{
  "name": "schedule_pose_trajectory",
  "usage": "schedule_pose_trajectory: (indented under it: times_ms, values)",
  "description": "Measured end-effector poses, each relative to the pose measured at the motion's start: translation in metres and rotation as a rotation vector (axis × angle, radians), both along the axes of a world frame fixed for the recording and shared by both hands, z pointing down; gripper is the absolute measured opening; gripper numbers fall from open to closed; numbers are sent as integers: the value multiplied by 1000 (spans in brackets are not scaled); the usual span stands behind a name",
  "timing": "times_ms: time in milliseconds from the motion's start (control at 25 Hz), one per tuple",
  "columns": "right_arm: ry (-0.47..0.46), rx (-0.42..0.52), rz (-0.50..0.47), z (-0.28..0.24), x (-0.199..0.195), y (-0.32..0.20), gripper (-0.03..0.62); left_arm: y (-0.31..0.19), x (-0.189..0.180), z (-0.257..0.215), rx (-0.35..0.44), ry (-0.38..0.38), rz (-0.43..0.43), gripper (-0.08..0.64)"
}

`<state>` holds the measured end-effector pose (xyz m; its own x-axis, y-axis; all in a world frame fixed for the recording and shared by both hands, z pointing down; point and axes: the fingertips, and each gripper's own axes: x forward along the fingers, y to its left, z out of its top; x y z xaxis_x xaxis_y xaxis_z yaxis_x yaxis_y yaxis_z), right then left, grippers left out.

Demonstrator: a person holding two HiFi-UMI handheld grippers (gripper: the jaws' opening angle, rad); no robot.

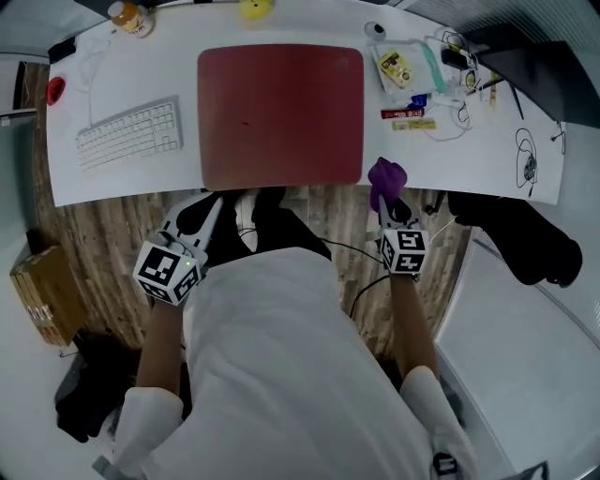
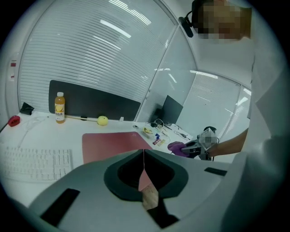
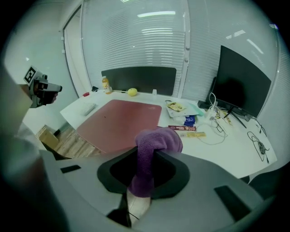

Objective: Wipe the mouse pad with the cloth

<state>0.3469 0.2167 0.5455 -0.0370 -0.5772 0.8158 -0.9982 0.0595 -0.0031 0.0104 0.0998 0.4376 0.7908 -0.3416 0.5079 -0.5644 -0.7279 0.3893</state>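
A dark red mouse pad [image 1: 279, 114] lies flat in the middle of the white desk [image 1: 122, 75]; it also shows as the red mouse pad [image 3: 118, 122] in the right gripper view. My right gripper [image 1: 387, 199] is off the desk's front edge, right of the pad, shut on a purple cloth [image 1: 386, 177] that bunches over its jaws as the purple cloth [image 3: 152, 149]. My left gripper [image 1: 192, 223] hangs below the desk's front edge, left of the pad's near corner, its jaws closed together with nothing between them [image 2: 144, 156].
A white keyboard [image 1: 129, 133] lies left of the pad. At the back stand an orange drink bottle [image 1: 130, 18] and a yellow ball [image 1: 254, 9]. Packets, cables [image 1: 448, 122] and a dark monitor [image 3: 242, 84] crowd the right. A cardboard box [image 1: 42, 293] sits on the floor.
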Motion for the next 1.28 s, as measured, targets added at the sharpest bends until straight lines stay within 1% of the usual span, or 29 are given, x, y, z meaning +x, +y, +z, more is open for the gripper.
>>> schedule_pose_trajectory:
  times_ms: [280,480,640,920,1280]
  values:
    - [64,-73,-48,46,13,-12,83,6,-4,17,-45,-23,-42,18]
    - [106,-126,-57,75,17,-21,83,9,-13,29,-79,-34,-65,18]
    - [127,-160,-57,93,14,-22,83,10,-21,37,-102,-39,-80,18]
    - [148,-212,-95,115,-16,-22,83,13,-44,49,-133,-38,-109,18]
    - [120,-213,-100,126,-60,-28,83,13,-79,49,-146,-41,-129,18]
